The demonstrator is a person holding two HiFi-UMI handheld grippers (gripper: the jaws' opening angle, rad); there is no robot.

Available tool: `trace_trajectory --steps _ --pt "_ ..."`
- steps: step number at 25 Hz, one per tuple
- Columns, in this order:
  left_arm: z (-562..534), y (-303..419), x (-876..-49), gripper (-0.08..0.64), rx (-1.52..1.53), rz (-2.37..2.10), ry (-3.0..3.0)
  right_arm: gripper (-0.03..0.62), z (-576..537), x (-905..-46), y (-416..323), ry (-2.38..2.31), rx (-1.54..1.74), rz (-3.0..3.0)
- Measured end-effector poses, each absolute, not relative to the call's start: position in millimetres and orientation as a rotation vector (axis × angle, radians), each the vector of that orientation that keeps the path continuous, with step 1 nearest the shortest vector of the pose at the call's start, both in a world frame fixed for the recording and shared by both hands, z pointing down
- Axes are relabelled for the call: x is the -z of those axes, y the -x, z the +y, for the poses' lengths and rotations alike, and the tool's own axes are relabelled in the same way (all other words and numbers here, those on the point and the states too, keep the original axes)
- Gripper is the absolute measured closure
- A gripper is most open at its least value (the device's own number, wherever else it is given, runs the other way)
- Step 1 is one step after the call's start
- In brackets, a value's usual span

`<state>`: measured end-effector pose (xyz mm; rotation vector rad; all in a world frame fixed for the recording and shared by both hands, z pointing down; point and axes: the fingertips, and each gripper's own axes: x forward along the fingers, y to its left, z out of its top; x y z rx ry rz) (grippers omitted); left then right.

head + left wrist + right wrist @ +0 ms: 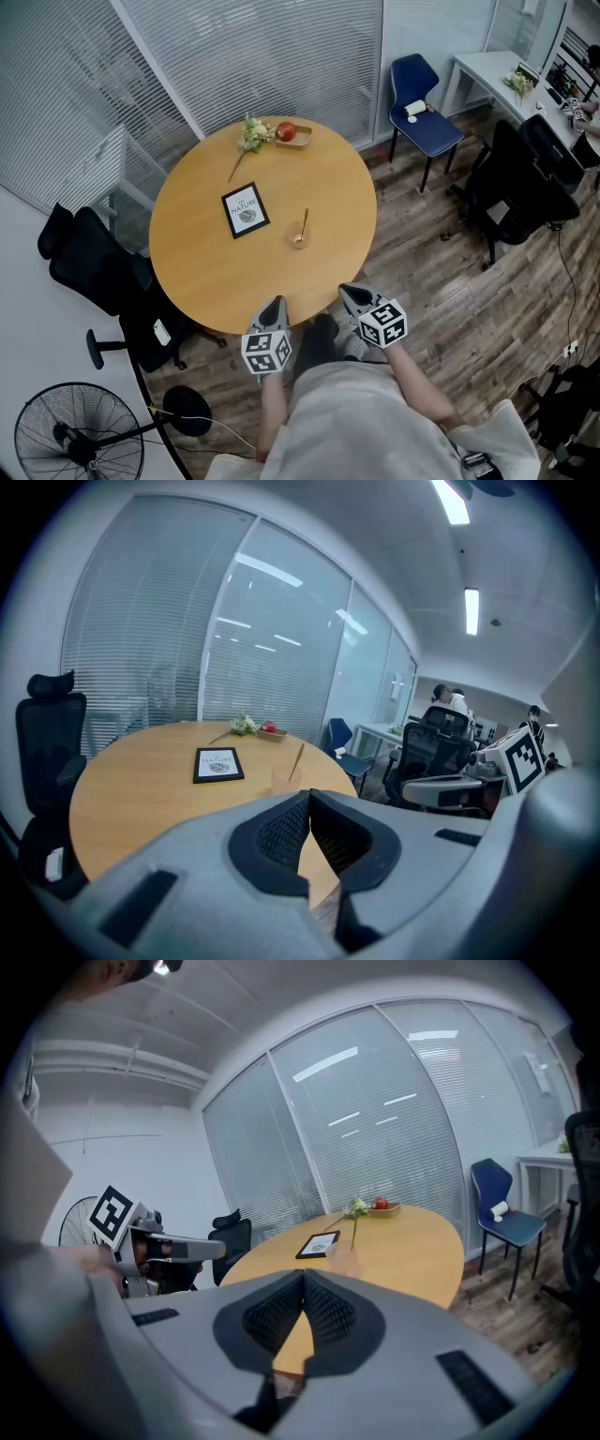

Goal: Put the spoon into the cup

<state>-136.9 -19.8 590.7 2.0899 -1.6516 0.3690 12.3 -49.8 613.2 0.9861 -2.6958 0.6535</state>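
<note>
From where I stand the job looks done: the spoon stands handle-up inside the cup, leaning on its rim, a little toward the right edge of the round table from its centre, just beside the black-framed card. Neither tool is anywhere near it. The left tool and the right tool both hang at the table's near edge, close in front of the person, well apart from the cup. Each is clenched, its jaws pressed together at the tips with nothing between them and touching nothing on the table. I judge that no further grasp is called for; at most the person needs to keep the tools back so the tilted spoon isn't knocked, since the cup looks light. At the far edge sit a flower sprig and a small tray holding a red apple, all untouched.
</note>
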Motion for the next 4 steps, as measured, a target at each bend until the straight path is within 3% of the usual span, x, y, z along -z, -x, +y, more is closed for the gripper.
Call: trace_trajectory --steps 4 --pt "-16.9 139.8 -589.0 0.551 -0.366 -1.655 -2.085 0.595 -47.6 -611.6 -10.0 -0.981 -0.650 -2.695"
